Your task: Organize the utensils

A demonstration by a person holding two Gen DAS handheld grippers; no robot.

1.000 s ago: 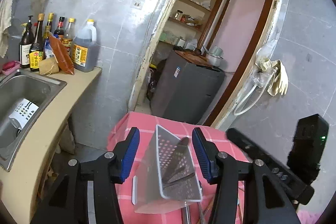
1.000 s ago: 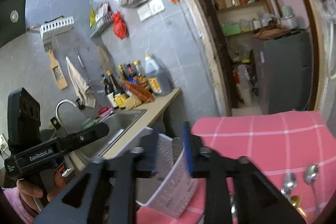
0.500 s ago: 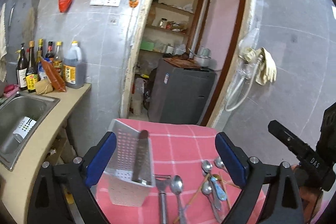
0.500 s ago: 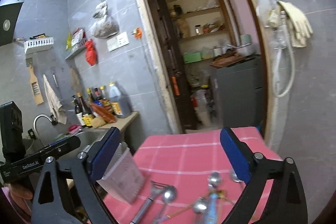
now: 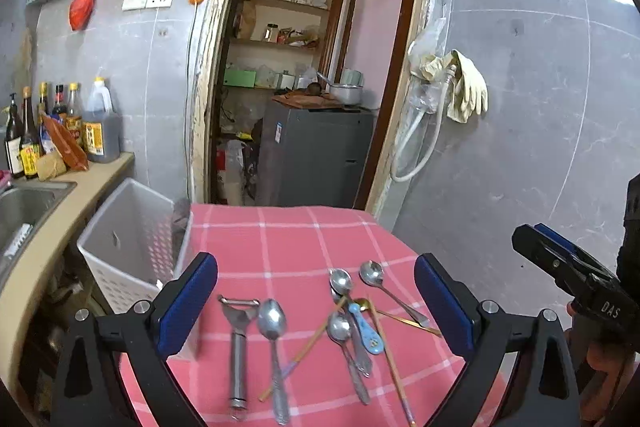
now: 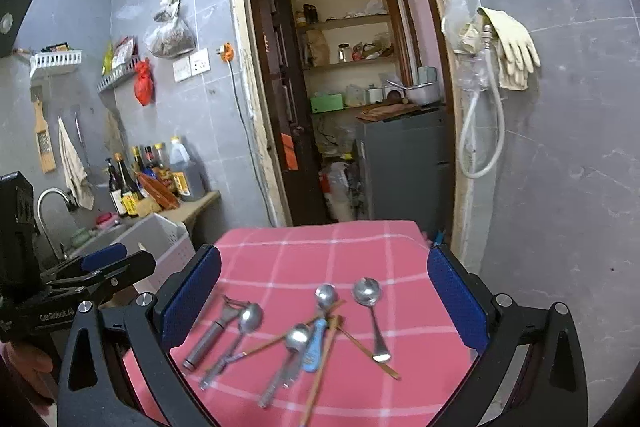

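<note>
A white perforated utensil basket (image 5: 132,247) stands at the left edge of the pink checked tablecloth (image 5: 288,239); it also shows in the right wrist view (image 6: 160,243). On the cloth lie a metal peeler (image 5: 238,343), several steel spoons (image 5: 272,319), a blue-handled spoon (image 5: 366,327) and wooden chopsticks (image 5: 390,359). The pile also shows in the right wrist view (image 6: 298,339). My left gripper (image 5: 316,303) is open and empty above the utensils. My right gripper (image 6: 324,299) is open and empty too.
A counter with a steel sink (image 5: 24,203) and sauce bottles (image 5: 60,131) runs along the left. Behind the table an open doorway holds a grey cabinet (image 5: 316,155). Rubber gloves and a hose (image 5: 448,95) hang on the right wall.
Both grippers have opened wide and drawn back from the basket. The views have swung right, so the utensils on the cloth now lie between the fingers.
</note>
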